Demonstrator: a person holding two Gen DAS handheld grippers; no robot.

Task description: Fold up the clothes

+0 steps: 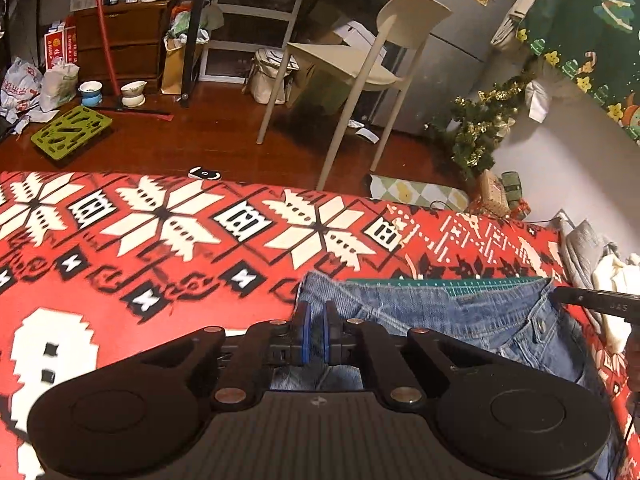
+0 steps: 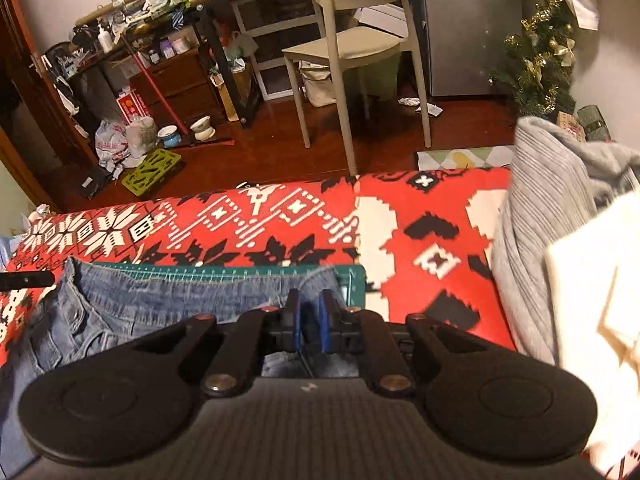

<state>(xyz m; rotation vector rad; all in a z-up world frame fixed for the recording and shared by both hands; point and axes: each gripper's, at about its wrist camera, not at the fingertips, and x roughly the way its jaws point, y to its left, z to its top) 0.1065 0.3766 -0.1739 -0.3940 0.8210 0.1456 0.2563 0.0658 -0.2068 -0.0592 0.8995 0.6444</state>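
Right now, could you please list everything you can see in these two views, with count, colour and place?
jeans: one, blue denim, flat on the table, waistband at both grippers
cutting mat: one, green, under the jeans
tablecloth: one, red with white and black pattern, covers the table
clothes pile: grey and cream garments, right end of the table
chair: one, beige, on the floor beyond the table
Christmas tree: one, green with gold trim, far right corner
bowls: two, blue and white, on the floor
left gripper: black with blue pads, shut on the jeans
right gripper: same, shut on the jeans
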